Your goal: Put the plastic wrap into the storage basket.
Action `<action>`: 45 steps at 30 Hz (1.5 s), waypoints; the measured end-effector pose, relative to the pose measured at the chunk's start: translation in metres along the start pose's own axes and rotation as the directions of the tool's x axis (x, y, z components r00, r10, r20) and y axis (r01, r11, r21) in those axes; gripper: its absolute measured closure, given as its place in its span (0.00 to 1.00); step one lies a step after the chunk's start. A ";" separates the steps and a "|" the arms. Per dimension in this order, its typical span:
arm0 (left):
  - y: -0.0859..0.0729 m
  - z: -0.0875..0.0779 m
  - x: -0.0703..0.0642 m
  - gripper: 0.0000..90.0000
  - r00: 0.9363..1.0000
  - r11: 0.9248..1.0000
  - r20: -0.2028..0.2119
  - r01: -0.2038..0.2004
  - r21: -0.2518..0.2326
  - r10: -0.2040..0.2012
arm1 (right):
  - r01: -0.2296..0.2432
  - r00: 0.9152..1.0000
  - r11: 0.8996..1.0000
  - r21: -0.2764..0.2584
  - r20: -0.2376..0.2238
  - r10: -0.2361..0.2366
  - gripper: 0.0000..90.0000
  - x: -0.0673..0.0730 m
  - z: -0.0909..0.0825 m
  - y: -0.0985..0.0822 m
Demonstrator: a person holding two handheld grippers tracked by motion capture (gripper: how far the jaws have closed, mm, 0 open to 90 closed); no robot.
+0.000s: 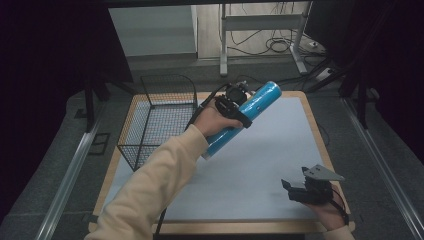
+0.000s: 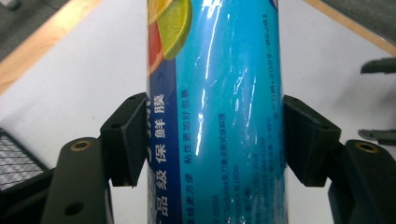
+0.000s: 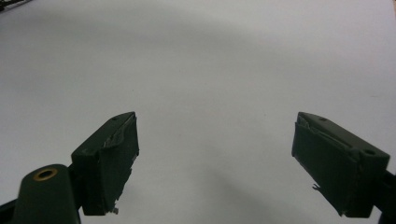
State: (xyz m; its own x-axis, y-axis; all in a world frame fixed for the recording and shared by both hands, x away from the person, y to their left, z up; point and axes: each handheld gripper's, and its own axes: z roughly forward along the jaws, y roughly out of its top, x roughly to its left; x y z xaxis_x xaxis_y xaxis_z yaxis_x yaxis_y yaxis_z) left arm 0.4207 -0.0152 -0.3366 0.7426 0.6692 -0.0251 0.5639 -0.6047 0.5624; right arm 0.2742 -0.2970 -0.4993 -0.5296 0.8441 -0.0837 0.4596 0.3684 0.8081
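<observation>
Left tongs [image 1: 239, 111] gripping blue roll [image 1: 244, 117] beside basket [image 1: 159, 117], mat edge far

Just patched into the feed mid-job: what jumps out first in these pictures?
The blue roll of cling film stands out: the left hand-held gripper clamps it around its middle and holds it tilted above the white mat, near the black wire basket at the table's left rear. The right hand-held gripper sits at the mat's near right corner, jaws open with nothing between them.
</observation>
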 end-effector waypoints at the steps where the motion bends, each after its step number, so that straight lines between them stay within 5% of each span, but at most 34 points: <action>1: 0.004 -0.004 0.004 0.35 1.000 1.000 -0.010 0.008 -0.003 -0.008 | 0.001 1.000 1.000 0.000 -0.001 -0.001 0.17 0.000 0.000 0.000; 26: 0.014 -0.004 0.044 0.35 0.996 0.997 -0.051 0.068 -0.042 -0.070 | -0.007 1.000 1.000 0.011 0.001 0.007 0.17 -0.001 0.001 -0.001; 45: 0.002 -0.013 0.075 0.35 0.988 0.993 -0.102 0.109 -0.048 -0.114 | -0.005 1.000 1.000 0.012 0.007 0.005 0.17 -0.002 0.001 -0.002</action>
State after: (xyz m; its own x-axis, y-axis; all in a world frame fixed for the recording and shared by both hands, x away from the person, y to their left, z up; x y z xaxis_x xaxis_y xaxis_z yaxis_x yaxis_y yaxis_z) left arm 0.4731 0.0394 -0.3265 0.6330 0.7741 -0.0045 0.6235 -0.5064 0.5957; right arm 0.2756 -0.2993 -0.5015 -0.5221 0.8488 -0.0840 0.4711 0.3690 0.8012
